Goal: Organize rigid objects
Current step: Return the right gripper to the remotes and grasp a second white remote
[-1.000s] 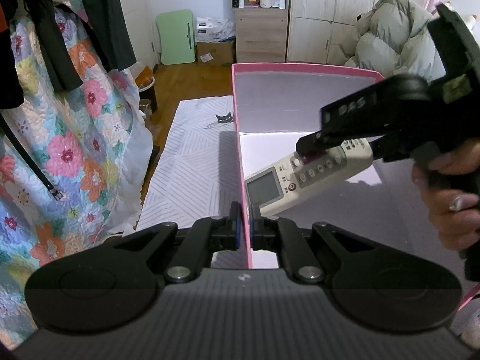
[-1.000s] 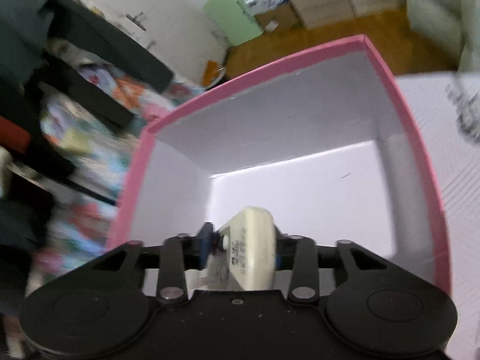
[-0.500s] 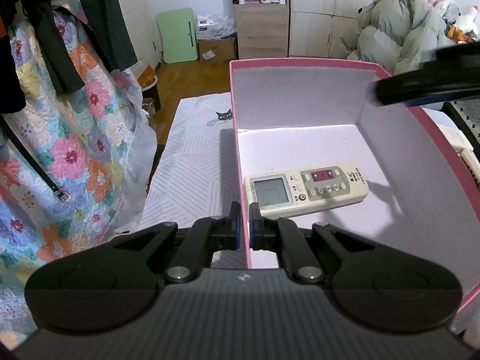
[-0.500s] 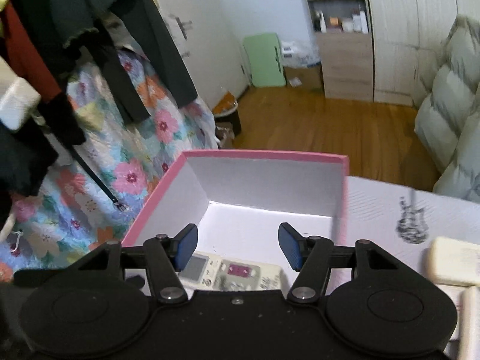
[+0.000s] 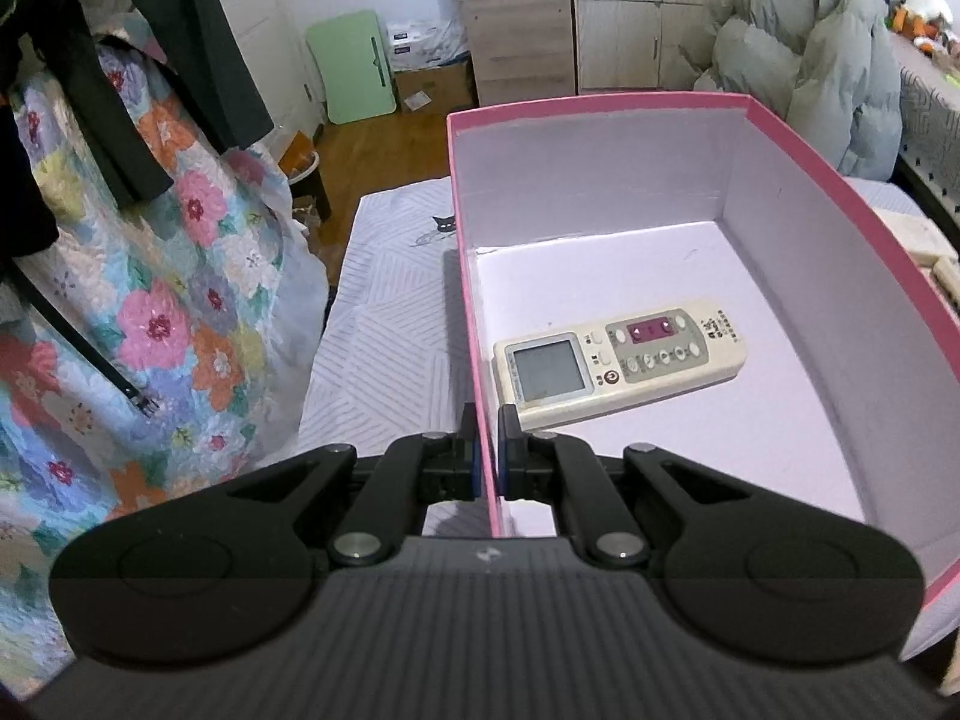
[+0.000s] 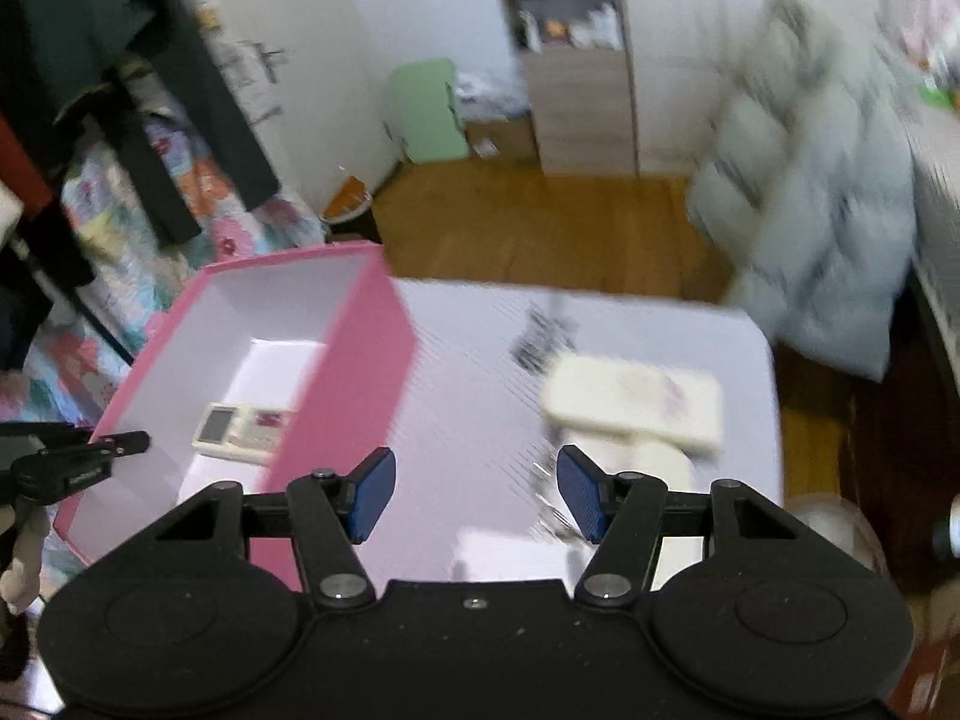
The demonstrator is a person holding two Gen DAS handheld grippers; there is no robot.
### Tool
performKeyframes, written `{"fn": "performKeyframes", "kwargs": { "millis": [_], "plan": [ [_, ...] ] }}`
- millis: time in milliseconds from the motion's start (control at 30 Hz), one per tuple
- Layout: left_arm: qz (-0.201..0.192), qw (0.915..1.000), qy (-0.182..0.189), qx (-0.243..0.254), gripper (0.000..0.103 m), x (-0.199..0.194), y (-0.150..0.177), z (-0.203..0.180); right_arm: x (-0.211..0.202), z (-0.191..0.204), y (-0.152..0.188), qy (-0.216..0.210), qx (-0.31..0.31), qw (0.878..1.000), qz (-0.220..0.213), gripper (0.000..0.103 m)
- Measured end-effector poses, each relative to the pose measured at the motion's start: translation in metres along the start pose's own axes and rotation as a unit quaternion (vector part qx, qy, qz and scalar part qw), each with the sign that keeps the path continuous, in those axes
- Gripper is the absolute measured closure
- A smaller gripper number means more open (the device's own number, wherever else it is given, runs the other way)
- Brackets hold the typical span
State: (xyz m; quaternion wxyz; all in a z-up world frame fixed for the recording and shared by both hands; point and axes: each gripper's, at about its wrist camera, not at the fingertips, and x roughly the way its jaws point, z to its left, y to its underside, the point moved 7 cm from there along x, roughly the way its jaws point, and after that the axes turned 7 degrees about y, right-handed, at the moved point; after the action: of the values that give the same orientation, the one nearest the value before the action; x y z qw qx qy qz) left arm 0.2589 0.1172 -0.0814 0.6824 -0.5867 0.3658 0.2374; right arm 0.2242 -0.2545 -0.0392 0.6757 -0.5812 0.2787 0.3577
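Note:
A pink box with a white inside stands on the striped tabletop. A cream remote control lies face up on its floor, near the left wall. My left gripper is shut on the box's left wall, near the front corner. In the right wrist view the box is at the left with the remote inside. My right gripper is open and empty above the table, right of the box. Blurred cream objects lie beyond it on the table.
A floral quilt and dark clothes hang at the left. A grey puffy coat lies at the back right. A wooden cabinet and a green folding table stand on the wood floor beyond.
My right gripper let go of the remote inside the box, opened, rose out and swung right over the table. The left gripper kept its hold on the box wall.

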Motion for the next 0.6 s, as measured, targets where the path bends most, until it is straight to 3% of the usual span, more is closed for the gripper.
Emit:
{"fn": "performKeyframes", "kwargs": {
  "millis": [133,300,433,600],
  "plan": [
    [0.006,0.9999,-0.003,-0.007,0.099,0.0,-0.001,0.0,0.021,-0.04,0.021,0.014,0.022,0.999,0.041,0.038],
    [0.006,0.9999,-0.009,-0.007,0.099,-0.001,0.0,-0.002,0.059,-0.056,0.042,0.015,0.013,0.996,0.083,0.038],
    [0.003,0.9999,-0.01,-0.01,0.099,-0.002,0.001,-0.003,0.08,-0.065,0.04,0.015,-0.005,0.995,0.097,0.037],
    [0.008,0.9998,-0.012,-0.011,0.099,-0.002,0.0,-0.003,0.095,-0.077,0.029,-0.015,0.021,0.994,0.103,0.036]
  ]
}}
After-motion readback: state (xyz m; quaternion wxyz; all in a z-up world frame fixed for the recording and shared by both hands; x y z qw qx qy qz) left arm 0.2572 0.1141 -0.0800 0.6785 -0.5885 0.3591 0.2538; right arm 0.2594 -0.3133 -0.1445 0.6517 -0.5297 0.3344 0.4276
